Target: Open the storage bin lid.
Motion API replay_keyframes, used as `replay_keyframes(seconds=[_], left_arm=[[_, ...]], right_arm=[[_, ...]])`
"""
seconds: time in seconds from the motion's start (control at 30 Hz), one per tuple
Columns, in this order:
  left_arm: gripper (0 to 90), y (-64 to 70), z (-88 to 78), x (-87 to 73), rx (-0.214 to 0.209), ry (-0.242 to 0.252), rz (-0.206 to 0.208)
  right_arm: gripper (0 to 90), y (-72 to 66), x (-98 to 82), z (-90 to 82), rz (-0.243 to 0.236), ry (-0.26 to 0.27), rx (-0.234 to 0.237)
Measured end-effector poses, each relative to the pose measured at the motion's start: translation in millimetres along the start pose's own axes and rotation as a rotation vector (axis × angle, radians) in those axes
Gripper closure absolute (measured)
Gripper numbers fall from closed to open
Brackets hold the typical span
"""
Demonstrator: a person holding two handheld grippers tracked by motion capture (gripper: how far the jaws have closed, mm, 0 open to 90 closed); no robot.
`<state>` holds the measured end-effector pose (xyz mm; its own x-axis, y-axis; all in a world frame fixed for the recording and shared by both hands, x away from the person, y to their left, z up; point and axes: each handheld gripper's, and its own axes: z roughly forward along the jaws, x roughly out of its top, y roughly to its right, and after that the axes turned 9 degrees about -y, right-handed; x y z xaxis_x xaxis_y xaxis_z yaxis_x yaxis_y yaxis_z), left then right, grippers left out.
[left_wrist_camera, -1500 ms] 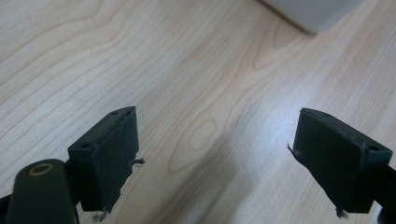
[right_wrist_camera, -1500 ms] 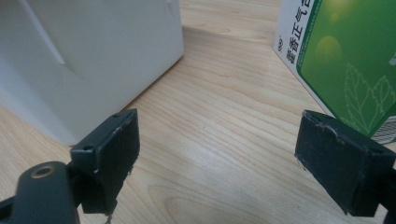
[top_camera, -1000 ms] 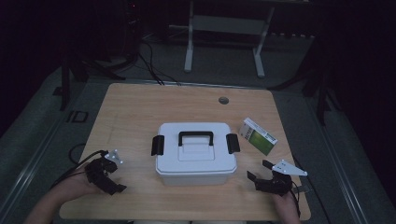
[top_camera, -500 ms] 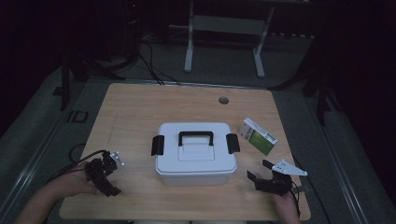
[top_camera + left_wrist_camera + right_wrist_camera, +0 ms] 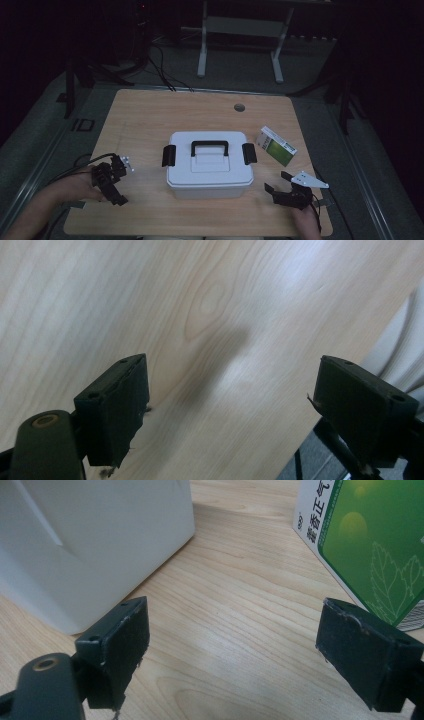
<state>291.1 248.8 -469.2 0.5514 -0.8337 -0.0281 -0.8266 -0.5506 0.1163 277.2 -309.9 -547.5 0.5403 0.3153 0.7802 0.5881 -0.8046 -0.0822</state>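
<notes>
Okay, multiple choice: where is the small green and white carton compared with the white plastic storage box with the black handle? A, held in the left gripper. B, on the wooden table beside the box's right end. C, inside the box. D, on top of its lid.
B: in the high view the small green and white carton lies on the wooden table, just off the right end of the white plastic storage box with the black handle.

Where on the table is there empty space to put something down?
The widest bare wood on the table lies behind the white box, up to the small round hole. More lies left of the box, beyond the left gripper. It is crowded between the box and the green carton.
</notes>
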Motion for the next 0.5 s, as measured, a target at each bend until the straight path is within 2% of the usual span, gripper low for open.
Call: replay_keyframes(seconds=[0.07,0.2,0.33,0.37,0.5], left_arm=[[15.1,0.3,-4.6,1.5,-0.005,0.005,0.016],[15.0,2.3,-12.9,5.7,0.019,0.016,0.028],[15.1,2.6,-17.4,7.9,0.021,0.021,0.038],[15.1,4.3,-26.4,13.2,0.041,0.012,0.046],[15.1,6.3,-38.6,19.4,0.06,0.005,0.064]], right_arm=[[13.6,0.0,-0.2,0.1,0.0,0.001,0.0],[13.5,0.2,-0.3,0.2,0.002,-0.001,0.002],[13.5,-0.1,-0.3,0.5,-0.002,-0.004,0.002],[13.5,-0.3,-0.3,0.8,-0.005,-0.006,0.001],[13.5,-0.1,-0.4,1.0,-0.005,-0.005,0.001]])
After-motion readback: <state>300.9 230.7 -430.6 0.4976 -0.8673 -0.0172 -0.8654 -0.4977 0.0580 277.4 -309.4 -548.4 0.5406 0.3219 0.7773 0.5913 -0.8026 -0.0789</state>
